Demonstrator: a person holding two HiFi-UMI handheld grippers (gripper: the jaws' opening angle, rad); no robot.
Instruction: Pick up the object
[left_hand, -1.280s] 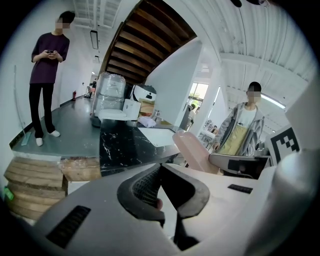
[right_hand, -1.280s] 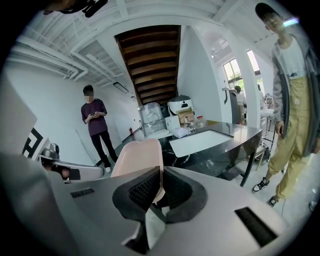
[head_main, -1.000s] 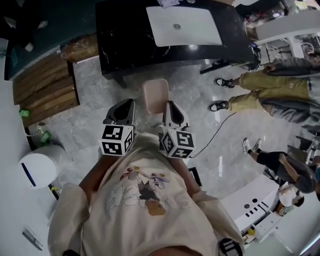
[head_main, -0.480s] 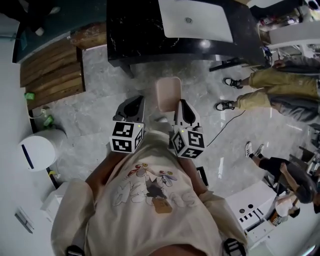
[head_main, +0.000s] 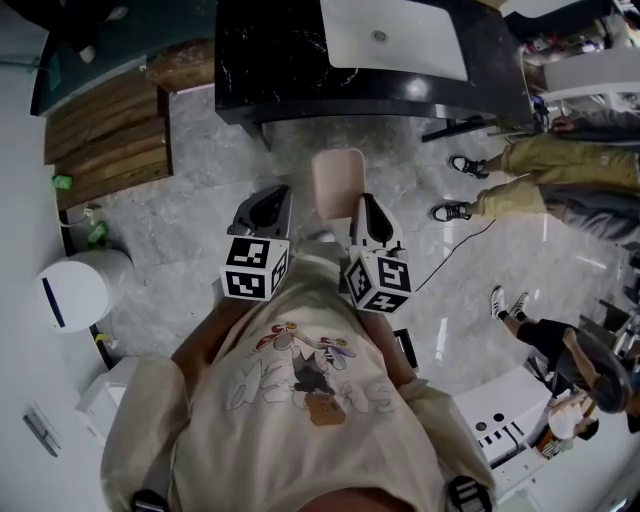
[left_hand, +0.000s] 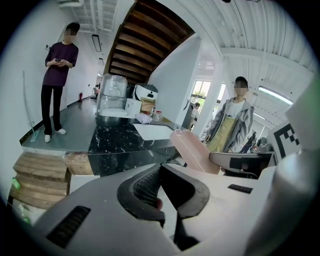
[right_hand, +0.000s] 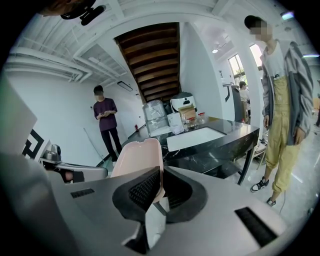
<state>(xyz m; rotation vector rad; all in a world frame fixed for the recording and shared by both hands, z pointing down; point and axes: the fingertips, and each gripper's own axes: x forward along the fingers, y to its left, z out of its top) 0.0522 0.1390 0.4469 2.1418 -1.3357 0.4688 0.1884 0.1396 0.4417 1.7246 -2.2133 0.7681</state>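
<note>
A flat pale pink plastic pan (head_main: 337, 182) with a raised rim sticks forward over the grey floor. My right gripper (head_main: 368, 212) is shut on its near edge. In the right gripper view the pink pan (right_hand: 137, 159) stands up between the ribbed pads of the right gripper (right_hand: 161, 174). Just to its left, my left gripper (head_main: 264, 205) hangs at the same height, apart from the pan. In the left gripper view the left gripper (left_hand: 159, 169) has its tips together with nothing held, and the pink pan (left_hand: 192, 150) shows to its right.
A black marble table (head_main: 280, 70) with a white inset (head_main: 395, 35) stands ahead. Wooden steps (head_main: 105, 140) lie at the left, with a white round bin (head_main: 75, 290) nearer. Standing people (head_main: 530, 175) and a floor cable (head_main: 455, 250) are at the right. A white unit (head_main: 505, 415) sits at lower right.
The head view has shifted a little, so table and floor sit further right in the frame. Both grippers keep their pose side by side, the right one still gripping the pink pan.
</note>
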